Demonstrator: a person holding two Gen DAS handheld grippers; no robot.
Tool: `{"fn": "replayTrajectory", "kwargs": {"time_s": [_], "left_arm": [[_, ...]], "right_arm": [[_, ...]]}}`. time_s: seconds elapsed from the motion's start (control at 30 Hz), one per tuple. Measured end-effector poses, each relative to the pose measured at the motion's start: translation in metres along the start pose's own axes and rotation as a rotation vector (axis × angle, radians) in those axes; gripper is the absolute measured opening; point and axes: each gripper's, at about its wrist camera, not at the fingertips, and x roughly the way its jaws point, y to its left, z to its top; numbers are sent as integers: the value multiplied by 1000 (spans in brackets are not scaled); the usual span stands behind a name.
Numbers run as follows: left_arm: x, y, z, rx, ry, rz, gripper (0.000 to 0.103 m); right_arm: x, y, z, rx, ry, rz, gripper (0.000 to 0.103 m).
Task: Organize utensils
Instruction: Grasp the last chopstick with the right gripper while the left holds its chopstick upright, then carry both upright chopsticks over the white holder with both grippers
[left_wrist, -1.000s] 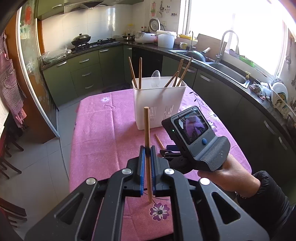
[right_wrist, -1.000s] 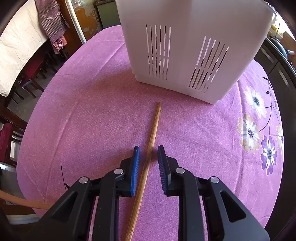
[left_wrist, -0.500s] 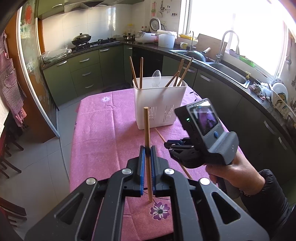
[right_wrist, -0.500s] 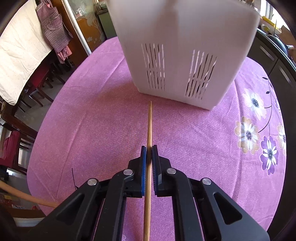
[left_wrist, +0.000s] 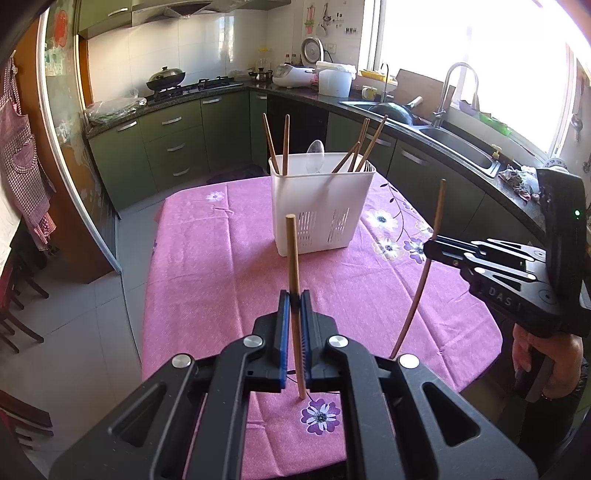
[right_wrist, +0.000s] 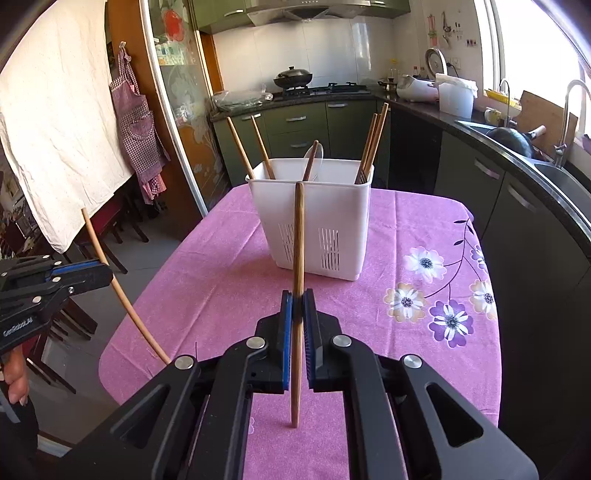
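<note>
**Two chopsticks held upright, one in each pair of tongs**

Two tools are up off the bench (left_wrist: 207, 258), which fills most of your view under its pink flowered cloth (right_wrist: 424, 229). Toward the far end of it stands the white slotted utensil holder (left_wrist: 319, 206), open at the top. Inside it you can see two chopsticks leaning at the left (left_wrist: 277, 144), a bundle of chopsticks leaning at the right (left_wrist: 364, 146), and a pale spoon (left_wrist: 316, 155) between them.

Your right tongs (right_wrist: 296, 314) are closed tight on a dark wooden chopstick (right_wrist: 298, 236), gripped low on its length so it stands nearly upright, its top lining up with the holder's near wall in the right wrist view. In the left wrist view that same tool sits at the right edge, well clear of the holder, the stick showing above and below the fingers.

Your left tongs (left_wrist: 293, 314) are likewise clamped on a lighter chopstick (left_wrist: 291, 254), also close to vertical, with its lower end hanging above the cloth near a purple flower print (left_wrist: 320, 415). Both sticks are on the near side of the holder and apart from it.
</note>
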Motion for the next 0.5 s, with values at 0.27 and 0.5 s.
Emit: {"fn": "replayTrajectory", "kwargs": {"time_s": [0.27, 0.5], "left_arm": [[-1, -5, -1, 12, -7, -2, 6], [-2, -7, -3, 13, -20, -13, 6]], "right_arm": [[-29, -5, -20, 18, -45, 15, 7], [-34, -5, -25, 23, -55, 19, 7]]}}
